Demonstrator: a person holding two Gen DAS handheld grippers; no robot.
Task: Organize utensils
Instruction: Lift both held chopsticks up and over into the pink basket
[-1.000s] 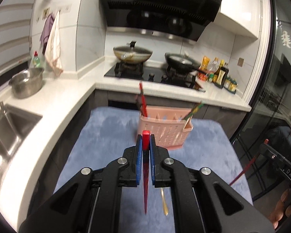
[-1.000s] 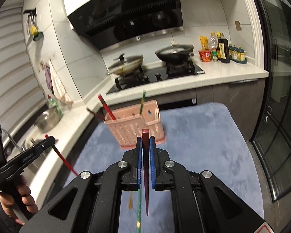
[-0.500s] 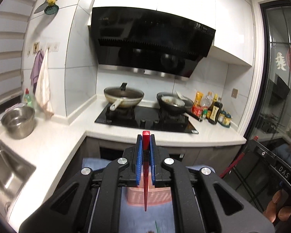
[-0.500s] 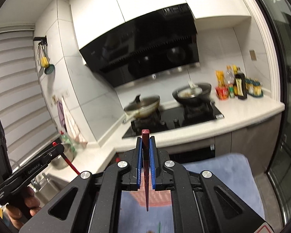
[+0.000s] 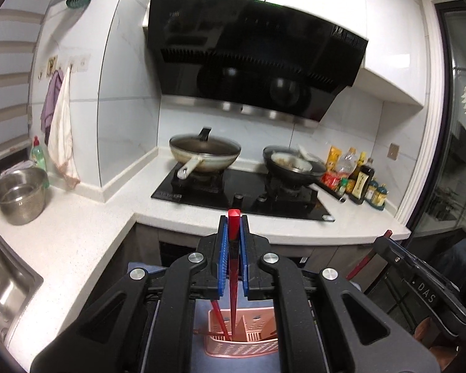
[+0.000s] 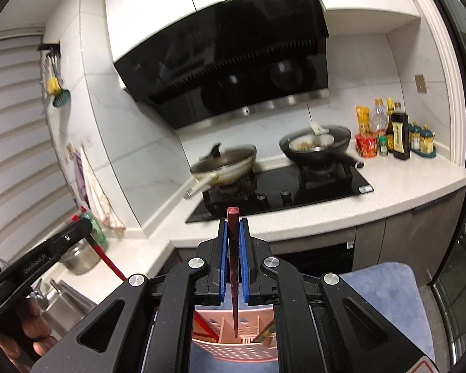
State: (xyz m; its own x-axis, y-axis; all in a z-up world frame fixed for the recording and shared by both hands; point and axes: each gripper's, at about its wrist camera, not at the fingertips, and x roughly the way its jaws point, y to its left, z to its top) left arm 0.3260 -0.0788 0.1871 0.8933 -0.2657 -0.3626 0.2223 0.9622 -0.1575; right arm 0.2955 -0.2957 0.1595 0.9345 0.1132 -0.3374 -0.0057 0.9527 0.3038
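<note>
**Below both sets of fingers: basket waiting, one chopstick per gripper**

Between the left gripper fingers sits a red chopstick, clamped near its blunt top end, thin tip hanging down toward the pink basket directly below. Right gripper likewise: fingers clenched on a dark red chopstick, tip pointing into the same basket, w/ another red stick already leaning inside, left of the tip.

Handling, as a judgement: chopsticks are light, stiff, smooth & prob. a bit slippery, so a grip near the thick end, as now, lets the stick hang plumb & steer itself into a slot. The thin tip can catch on the basket's dividers; a pivot in the fingers is the likely fault.

Fingers on both sides nearly fully closed, only the stick's width between the blue pads. Basket rests on a blue mat, close under the fingers; kitchen counter & stove beyond.
</note>
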